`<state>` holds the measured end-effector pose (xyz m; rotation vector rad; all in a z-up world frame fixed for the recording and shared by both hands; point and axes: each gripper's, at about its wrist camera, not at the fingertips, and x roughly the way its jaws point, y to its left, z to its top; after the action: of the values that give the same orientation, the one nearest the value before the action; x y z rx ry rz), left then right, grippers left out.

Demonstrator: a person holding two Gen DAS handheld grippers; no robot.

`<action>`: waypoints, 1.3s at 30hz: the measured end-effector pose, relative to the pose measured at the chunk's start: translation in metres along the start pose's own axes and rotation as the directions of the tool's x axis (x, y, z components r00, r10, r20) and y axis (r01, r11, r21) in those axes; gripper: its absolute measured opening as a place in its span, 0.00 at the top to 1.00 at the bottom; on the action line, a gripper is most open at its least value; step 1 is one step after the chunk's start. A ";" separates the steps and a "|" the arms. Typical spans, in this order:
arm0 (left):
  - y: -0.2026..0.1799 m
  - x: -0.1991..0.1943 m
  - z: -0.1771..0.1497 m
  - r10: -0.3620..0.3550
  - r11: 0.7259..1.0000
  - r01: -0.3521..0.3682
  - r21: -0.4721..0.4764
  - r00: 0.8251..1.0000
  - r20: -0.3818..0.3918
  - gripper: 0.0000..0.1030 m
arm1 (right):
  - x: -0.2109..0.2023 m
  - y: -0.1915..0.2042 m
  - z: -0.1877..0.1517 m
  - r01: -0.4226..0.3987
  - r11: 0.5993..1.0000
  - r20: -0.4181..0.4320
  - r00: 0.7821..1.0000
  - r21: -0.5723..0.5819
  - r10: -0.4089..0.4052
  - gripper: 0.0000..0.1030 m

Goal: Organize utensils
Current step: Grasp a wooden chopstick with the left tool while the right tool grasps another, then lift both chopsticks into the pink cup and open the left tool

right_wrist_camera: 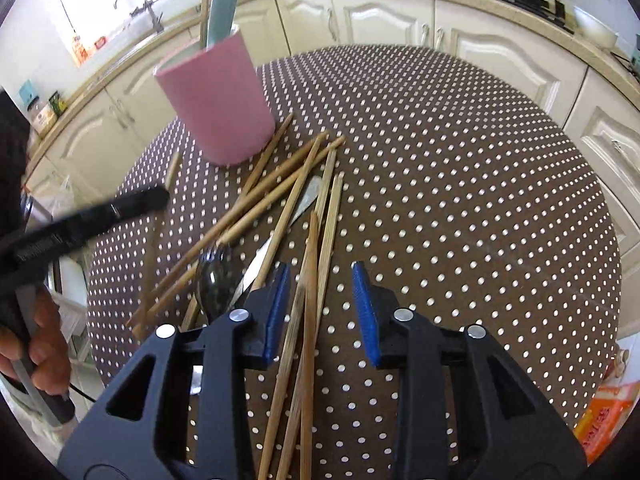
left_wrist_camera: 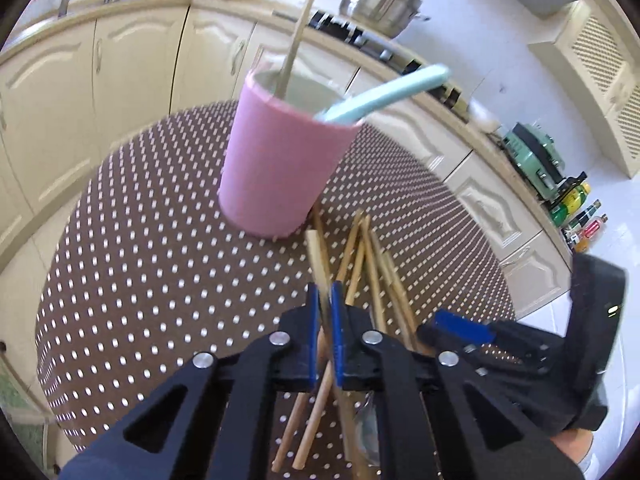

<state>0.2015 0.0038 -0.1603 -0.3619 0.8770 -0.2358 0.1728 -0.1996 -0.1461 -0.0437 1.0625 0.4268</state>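
A pink cup (left_wrist_camera: 276, 168) stands on the dotted table and holds a teal utensil handle (left_wrist_camera: 384, 96) and a wooden stick (left_wrist_camera: 300, 28). It also shows in the right wrist view (right_wrist_camera: 218, 100). My left gripper (left_wrist_camera: 325, 300) is shut on a wooden chopstick (left_wrist_camera: 316, 252) lifted off the table. Several chopsticks (right_wrist_camera: 280, 196) and a metal spoon (right_wrist_camera: 216, 284) lie in a loose pile. My right gripper (right_wrist_camera: 320, 280) is open above the pile, with chopsticks between its fingers. It shows in the left wrist view (left_wrist_camera: 460, 328).
The round table (right_wrist_camera: 460, 184) has a brown cloth with white dots. Cream kitchen cabinets (left_wrist_camera: 120, 80) ring it. A steel pot (left_wrist_camera: 380, 0) sits on the hob. Bottles (left_wrist_camera: 580, 216) stand on the counter. An orange box (right_wrist_camera: 604, 420) is at the lower right.
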 end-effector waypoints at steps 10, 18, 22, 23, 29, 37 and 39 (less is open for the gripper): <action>-0.015 -0.031 0.011 -0.029 0.998 0.020 0.065 0.989 0.144 0.95 | 0.001 0.006 0.000 0.014 1.000 0.039 0.999 -0.008 -0.014 0.94; -0.033 -0.066 0.014 -0.080 0.988 0.034 0.154 0.950 0.303 0.95 | -0.043 0.017 0.014 0.005 1.000 0.233 0.973 -0.017 -0.001 0.94; -0.041 -0.078 0.018 -0.098 0.983 0.034 0.182 0.929 0.358 0.95 | -0.069 0.026 0.024 -0.001 1.000 0.343 0.939 -0.025 0.009 0.94; -0.044 -0.081 0.019 -0.103 0.981 0.034 0.189 0.924 0.367 0.95 | -0.075 0.028 0.026 -0.007 1.000 0.365 0.931 -0.028 0.017 0.94; -0.046 -0.094 0.027 -0.133 0.980 0.055 0.193 0.897 0.421 0.95 | -0.102 0.032 0.038 -0.026 0.999 0.465 0.884 -0.034 0.039 0.94; -0.042 -0.115 0.038 -0.175 0.976 0.086 0.200 0.856 0.487 0.95 | -0.125 0.039 0.054 -0.053 0.998 0.552 0.831 -0.043 0.068 0.94; -0.040 -0.122 0.041 -0.183 0.975 0.086 0.205 0.833 0.522 0.95 | -0.133 0.045 0.059 -0.057 0.997 0.581 0.810 -0.055 0.079 0.94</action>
<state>0.1559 0.0180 -0.0337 -0.3042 0.2668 -0.3198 0.1508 -0.1868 0.0043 0.0925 0.4445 0.4831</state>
